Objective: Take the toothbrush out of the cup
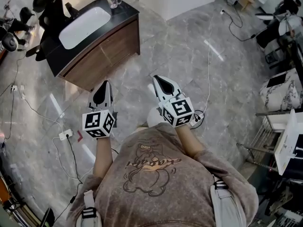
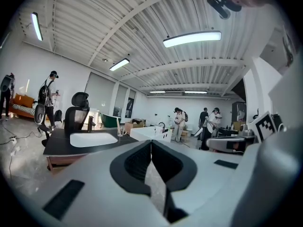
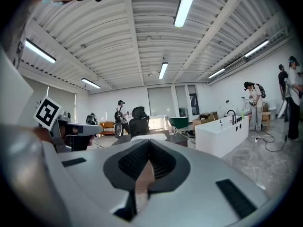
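Toothbrush (image 2: 118, 122) is standing in the cup (image 1: 113, 3) on the vanity (image 1: 71, 56), well ahead and left of the left gripper (image 1: 105, 84) and right gripper (image 1: 157, 79). Both are pointing forward, clenched on nothing. One should be opening only near the handle, then lifting straight up.

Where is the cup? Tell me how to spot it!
Look at the wooden vanity with the black top and white sink. The cup stands on the counter's corner past the sink's end. It is small and see-through, unlike the dark faucet.
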The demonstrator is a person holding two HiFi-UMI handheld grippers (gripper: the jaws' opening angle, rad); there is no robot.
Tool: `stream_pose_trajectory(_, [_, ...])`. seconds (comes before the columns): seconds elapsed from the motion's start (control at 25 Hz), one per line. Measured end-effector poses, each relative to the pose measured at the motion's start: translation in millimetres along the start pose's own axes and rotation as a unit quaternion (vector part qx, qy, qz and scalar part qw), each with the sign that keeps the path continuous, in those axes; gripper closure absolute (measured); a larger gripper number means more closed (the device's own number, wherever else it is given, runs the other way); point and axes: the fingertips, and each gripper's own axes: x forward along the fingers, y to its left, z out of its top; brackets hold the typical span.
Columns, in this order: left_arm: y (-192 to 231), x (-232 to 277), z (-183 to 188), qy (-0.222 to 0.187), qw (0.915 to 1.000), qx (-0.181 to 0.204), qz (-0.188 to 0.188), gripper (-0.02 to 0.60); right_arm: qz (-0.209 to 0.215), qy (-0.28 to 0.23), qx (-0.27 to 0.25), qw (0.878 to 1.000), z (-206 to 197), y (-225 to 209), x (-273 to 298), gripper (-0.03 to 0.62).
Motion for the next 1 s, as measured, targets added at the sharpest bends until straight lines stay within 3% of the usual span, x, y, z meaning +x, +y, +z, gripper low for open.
stream_pose_trajectory(0.48, [32.4, 69.0, 8.6, -0.005, 0.9999, -0.004, -0.01, 0.565, -0.013, -0.005, -0.035, 0.999, 10.5, -39.0, 60.2, 0.579])
stream_pose_trajectory(1.0, [68.2, 197.2, 27.5, 0.005, 0.9999, -0.013, -0.001, 0.565, -0.004, -0.004, -0.026, 1.0, 33.6, -130.9, 168.5, 0.579])
